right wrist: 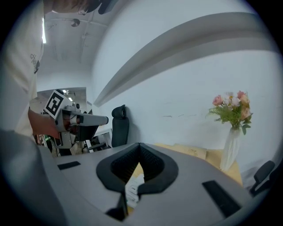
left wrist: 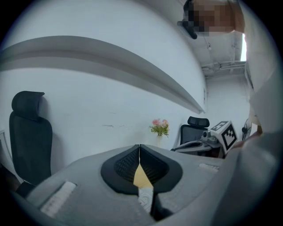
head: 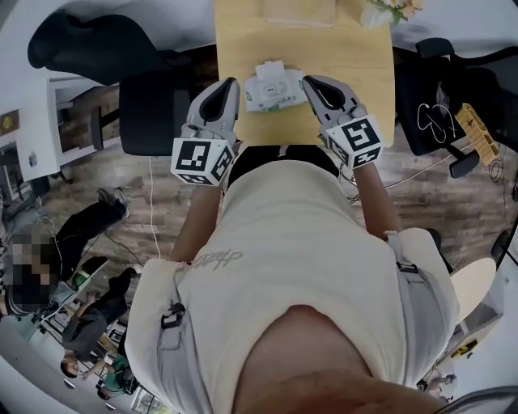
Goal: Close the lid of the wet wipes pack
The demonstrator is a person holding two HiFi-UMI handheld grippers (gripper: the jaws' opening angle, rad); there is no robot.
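Note:
The white wet wipes pack lies on the pale wooden table, near its front edge. A small white flap shows at the pack's far side; whether it stands raised is unclear. My left gripper is just left of the pack and my right gripper just right of it, both shut with nothing between the jaws. In the left gripper view the jaws meet at the tips, with a sliver of the pack showing below. The right gripper view shows shut jaws above the pack.
A white vase with pink flowers and a beige box stand at the table's far end. Black office chairs flank the table on the left and on the right. People sit at the lower left.

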